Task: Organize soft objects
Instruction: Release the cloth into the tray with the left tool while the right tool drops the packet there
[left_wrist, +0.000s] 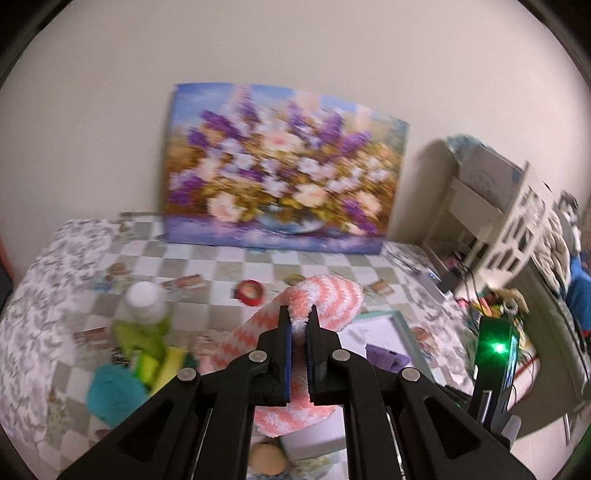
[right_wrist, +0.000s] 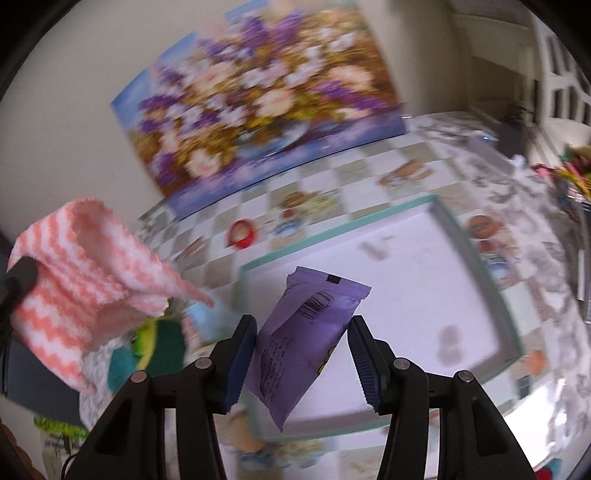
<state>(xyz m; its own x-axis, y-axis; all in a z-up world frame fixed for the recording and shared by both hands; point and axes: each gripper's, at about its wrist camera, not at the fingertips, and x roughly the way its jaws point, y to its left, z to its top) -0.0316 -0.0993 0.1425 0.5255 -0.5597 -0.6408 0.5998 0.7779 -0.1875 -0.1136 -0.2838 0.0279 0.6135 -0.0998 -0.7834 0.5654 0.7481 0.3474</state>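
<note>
My left gripper (left_wrist: 299, 325) is clamped on the pink-and-white fuzzy sock (left_wrist: 325, 295), lifted above the tabletop's middle; my right gripper (right_wrist: 301, 354) pinches the purple packet (right_wrist: 299, 332) over the white tray (right_wrist: 513, 332). I'm mid-carry; next, I judge, each needs lowering into the tray before release.

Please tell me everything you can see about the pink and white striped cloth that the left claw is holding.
The pink and white striped cloth looks soft and fluffy, like a fleecy towel, with zigzag bands of salmon pink and white. The left claw is shut on a bunched fold of it and holds it lifted off the checked tablecloth. It hangs limp, one part draping forward past the fingertips and another hanging down beneath the jaws. In the right wrist view it droops in loose folds at the left. Nothing else clearly touches it.
</note>
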